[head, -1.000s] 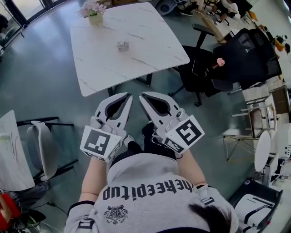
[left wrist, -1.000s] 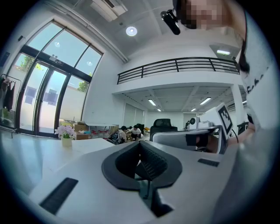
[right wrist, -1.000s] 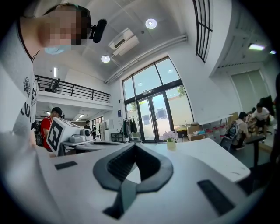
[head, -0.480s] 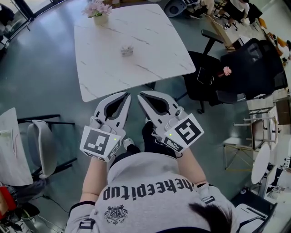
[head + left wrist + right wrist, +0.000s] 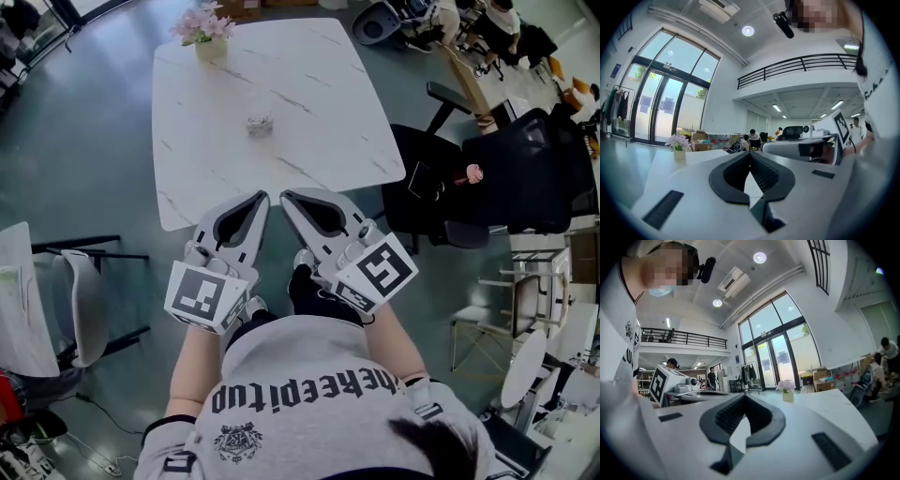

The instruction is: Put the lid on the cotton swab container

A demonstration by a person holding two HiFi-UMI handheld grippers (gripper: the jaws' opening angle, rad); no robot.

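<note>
Hovering: left tongs (image 5: 262, 197), right tongs (image 5: 285, 195) pressed together, empty | cotton swab container (image 5: 260, 124) on table (image 5: 319, 112), axis unreadable

Person: grey short-sleeved T-shirt (image 5: 309, 361) with black block lettering (image 5: 305, 386) across it, a small black emblem (image 5: 239, 441) and dark-edged sleeves (image 5: 173, 422). Left gripper (image 5: 260, 197) and right gripper (image 5: 285, 195): white tapering shells, jaws lined with ribbed black pads. Each carries a white cube (image 5: 206, 295) bearing black square markers.
</note>
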